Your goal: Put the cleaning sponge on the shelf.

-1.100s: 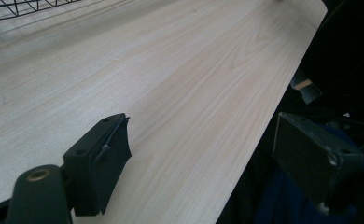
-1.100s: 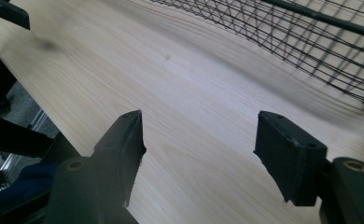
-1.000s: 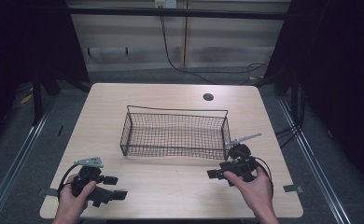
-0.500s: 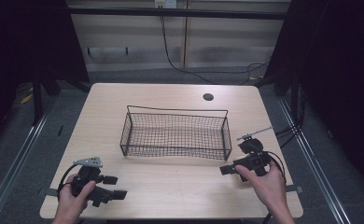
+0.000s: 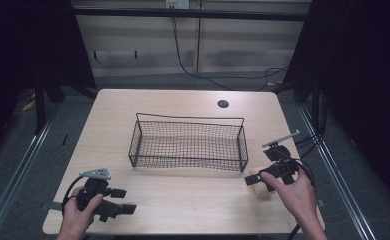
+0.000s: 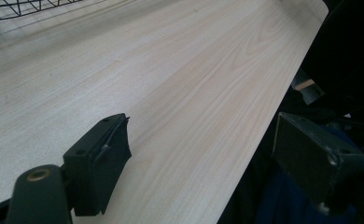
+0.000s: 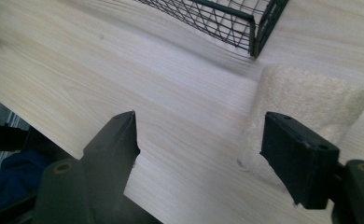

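My right tongs (image 5: pixel 261 179) lower right, jaws just opening, cream sponge (image 7: pixel 306 109) beside one jaw, unheld, my left tongs (image 5: pixel 117 201) lower left, wide open, empty, wire basket (image 5: pixel 188 144) centre of bench (image 5: pixel 183 200).

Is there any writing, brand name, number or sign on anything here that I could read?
None: no word, number or sign can be read anywhere.
The wire basket, the pale sponge and the table are all plain.
The left gripper and right gripper carry no legible label.

High view overhead; gripper views low, sharing basket (image 5: pixel 188 142).
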`<state>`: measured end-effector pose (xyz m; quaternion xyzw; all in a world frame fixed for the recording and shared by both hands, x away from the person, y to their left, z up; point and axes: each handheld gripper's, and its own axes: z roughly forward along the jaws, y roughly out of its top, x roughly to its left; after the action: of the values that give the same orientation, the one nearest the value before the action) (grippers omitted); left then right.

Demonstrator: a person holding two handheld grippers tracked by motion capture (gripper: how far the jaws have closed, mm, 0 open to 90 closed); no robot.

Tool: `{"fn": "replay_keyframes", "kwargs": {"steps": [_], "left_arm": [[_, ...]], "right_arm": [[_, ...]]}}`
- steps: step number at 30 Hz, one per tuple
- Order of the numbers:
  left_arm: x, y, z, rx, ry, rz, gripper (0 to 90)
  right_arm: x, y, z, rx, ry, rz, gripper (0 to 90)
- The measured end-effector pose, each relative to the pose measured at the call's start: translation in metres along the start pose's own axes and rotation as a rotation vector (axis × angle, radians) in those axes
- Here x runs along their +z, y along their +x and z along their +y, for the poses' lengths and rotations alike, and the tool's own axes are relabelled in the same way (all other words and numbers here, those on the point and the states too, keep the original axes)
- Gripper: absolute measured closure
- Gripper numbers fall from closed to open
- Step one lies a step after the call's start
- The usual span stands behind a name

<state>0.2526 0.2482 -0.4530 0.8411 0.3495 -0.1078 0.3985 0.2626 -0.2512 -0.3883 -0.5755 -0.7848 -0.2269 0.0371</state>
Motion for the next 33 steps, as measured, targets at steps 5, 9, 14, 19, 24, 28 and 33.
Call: {"fn": "replay_keyframes", "kwargs": {"steps": [5, 9, 14, 19, 24, 28, 33], "left_arm": [[0.001, 0.000, 0.000, -0.001, 0.000, 0.001, 18.3], [0.001, 0.000, 0.000, 0.000, 0.001, 0.001, 18.3], [0.001, 0.000, 0.000, 0.001, 0.002, 0.001, 18.3], [0.001, 0.000, 0.000, 0.004, 0.003, 0.001, 18.3], [0.001, 0.000, 0.000, 0.003, 0.005, 0.000, 18.3], [0.001, 0.000, 0.000, 0.004, 0.002, 0.000, 18.3], [0.001, 0.000, 0.000, 0.005, 0.005, 0.000, 18.3]], "right_arm": [[0.000, -0.007, 0.001, 0.019, 0.028, -0.011, 21.7], [-0.001, -0.012, 0.003, 0.033, 0.049, -0.026, 21.5], [0.002, -0.020, 0.006, 0.053, 0.084, -0.050, 21.7], [0.004, -0.030, 0.008, 0.075, 0.107, -0.058, 20.8], [0.009, -0.039, 0.009, 0.097, 0.139, -0.073, 20.2], [0.013, -0.041, 0.007, 0.101, 0.158, -0.083, 20.2], [0.020, -0.045, 0.004, 0.123, 0.176, -0.089, 21.0]]}}
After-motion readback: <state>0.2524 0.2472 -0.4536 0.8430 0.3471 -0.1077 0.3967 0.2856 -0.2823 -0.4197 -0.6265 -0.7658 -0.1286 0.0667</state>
